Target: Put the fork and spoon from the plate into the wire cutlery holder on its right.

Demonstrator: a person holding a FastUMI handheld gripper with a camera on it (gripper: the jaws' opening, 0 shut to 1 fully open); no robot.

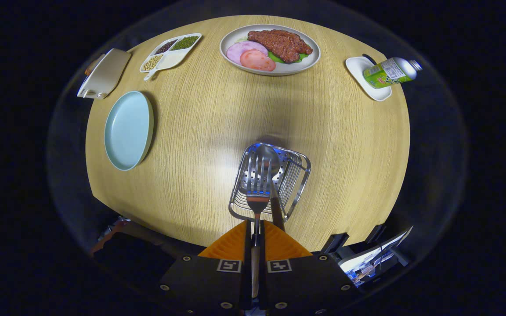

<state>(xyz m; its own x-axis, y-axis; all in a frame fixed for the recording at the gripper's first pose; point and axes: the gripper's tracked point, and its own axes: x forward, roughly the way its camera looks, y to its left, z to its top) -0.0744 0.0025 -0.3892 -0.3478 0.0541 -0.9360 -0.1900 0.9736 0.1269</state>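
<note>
fork (258, 184): stiff, light, slick metal; best held at handle
gripper (256, 232): pinched on fork handle, tines over holder (294, 193) (spoon (269, 160) already inside)

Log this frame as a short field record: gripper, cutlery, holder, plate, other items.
gripper: shut on fork handle
fork: tines forward, over the holder
spoon: already lying in the holder
holder: wire, just ahead of the fingers
blue plate: bare, left of the holder
other items: meat plate, bean tray, can on a small white dish
</note>
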